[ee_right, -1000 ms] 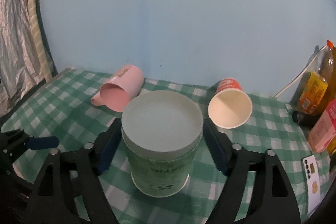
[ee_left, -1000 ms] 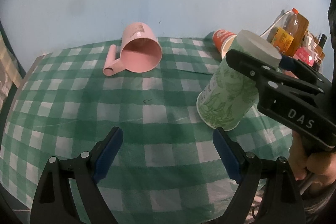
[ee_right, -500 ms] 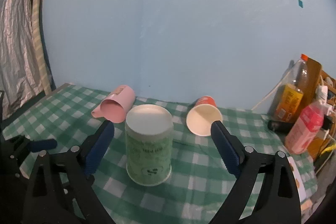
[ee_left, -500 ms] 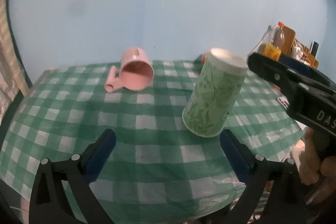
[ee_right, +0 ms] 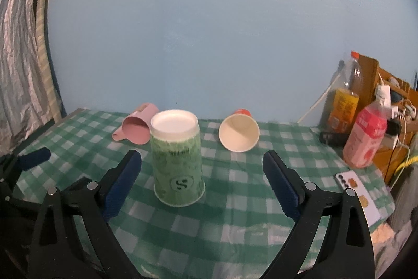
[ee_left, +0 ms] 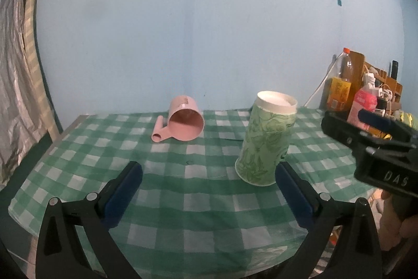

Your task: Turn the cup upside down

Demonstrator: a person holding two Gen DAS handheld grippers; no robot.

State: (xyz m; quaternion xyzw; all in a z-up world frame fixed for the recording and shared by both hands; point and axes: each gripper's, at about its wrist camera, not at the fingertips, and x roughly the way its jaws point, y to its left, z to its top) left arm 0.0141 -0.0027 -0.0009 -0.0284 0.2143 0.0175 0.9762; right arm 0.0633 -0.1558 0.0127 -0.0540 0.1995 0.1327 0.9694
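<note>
A green patterned paper cup (ee_left: 266,140) stands upside down on the checked tablecloth, white base up; it also shows in the right wrist view (ee_right: 177,161). My left gripper (ee_left: 209,190) is open and empty, back from the cup. My right gripper (ee_right: 202,181) is open and empty, back from the cup, which stands free near its left finger. The right gripper shows at the right edge of the left wrist view (ee_left: 371,140).
A pink handled cup (ee_left: 183,120) lies on its side at the back left. An orange and white paper cup (ee_right: 239,131) lies on its side behind. Bottles (ee_right: 364,135) and a wooden rack stand at the right. A phone (ee_right: 355,190) lies near the table's right edge.
My right gripper has let go of the green cup, opened wide and pulled back. Both grippers have drawn away from the table. The cup now stands upside down on its own.
</note>
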